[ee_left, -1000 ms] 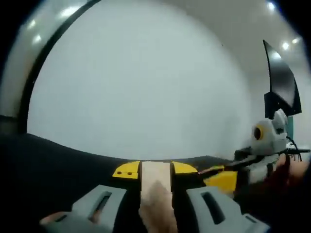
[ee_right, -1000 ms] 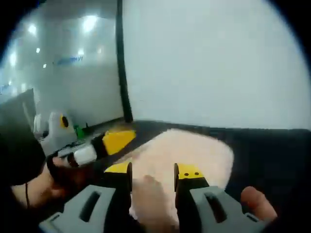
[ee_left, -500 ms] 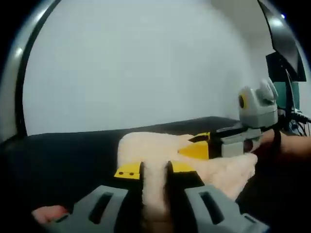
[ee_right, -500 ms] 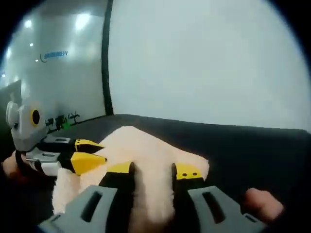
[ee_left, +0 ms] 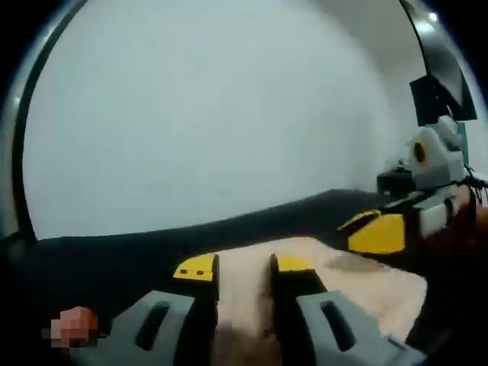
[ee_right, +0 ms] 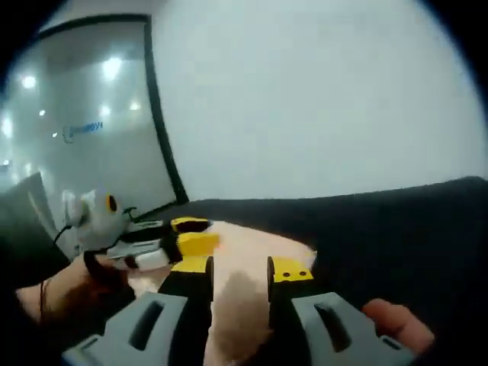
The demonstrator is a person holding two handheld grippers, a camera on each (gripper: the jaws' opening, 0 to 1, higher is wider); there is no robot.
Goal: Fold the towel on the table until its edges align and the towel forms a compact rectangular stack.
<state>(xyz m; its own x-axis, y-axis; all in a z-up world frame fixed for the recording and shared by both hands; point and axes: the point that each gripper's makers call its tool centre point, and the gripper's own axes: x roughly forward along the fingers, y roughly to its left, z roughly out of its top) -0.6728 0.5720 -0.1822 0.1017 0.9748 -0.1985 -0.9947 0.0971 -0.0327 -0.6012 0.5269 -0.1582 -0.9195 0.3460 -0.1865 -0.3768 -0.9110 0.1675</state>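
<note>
While both pairs of fingers pinch it, the towel (ee_left: 358, 278) lies on the dark counter (ee_left: 114, 259).
Left gripper (ee_left: 242, 267) and right gripper (ee_right: 239, 267) each clamp cream cloth; a pale wall (ee_right: 320, 99) rises beyond.

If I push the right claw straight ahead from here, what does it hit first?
Probably nothing new: the right claw is already shut on the towel, which would go with it across the dark table. Depth is hard to judge.
</note>
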